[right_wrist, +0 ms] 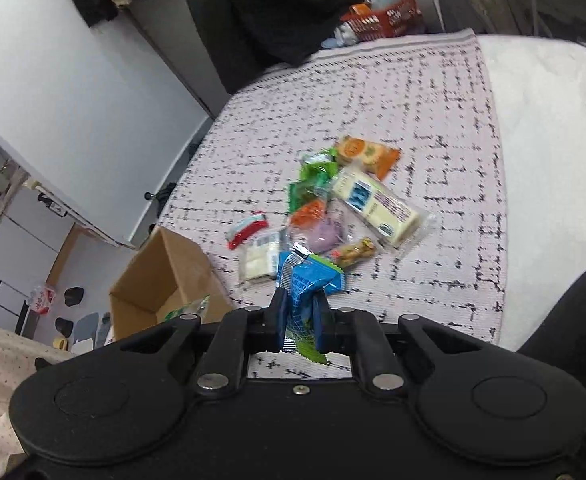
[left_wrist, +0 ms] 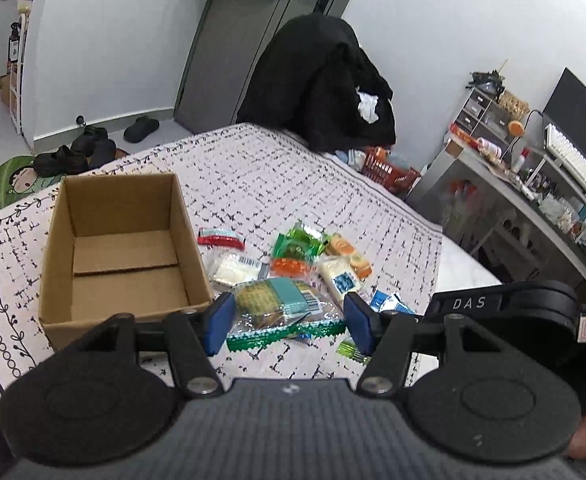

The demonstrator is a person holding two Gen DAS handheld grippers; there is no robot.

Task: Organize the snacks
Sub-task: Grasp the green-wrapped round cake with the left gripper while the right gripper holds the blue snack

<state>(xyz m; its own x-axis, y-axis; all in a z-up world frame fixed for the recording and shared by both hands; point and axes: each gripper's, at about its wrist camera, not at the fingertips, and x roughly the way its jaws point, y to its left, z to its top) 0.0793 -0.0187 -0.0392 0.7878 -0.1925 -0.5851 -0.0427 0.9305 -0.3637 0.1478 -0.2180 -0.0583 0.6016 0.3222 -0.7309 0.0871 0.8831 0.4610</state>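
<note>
Up close from the left wrist, the left gripper (left_wrist: 289, 320) clasps a stack of green-edged packets (left_wrist: 283, 314) beside an empty cardboard box (left_wrist: 123, 248). Over at the right wrist, the right gripper (right_wrist: 300, 320) pinches a blue packet (right_wrist: 307, 280) above the patterned cloth (right_wrist: 433, 120).

White letters "DAS" stand on a black label strip (left_wrist: 468, 303) on the right gripper's body (left_wrist: 505, 308); snack wrapper print is unreadable.
</note>
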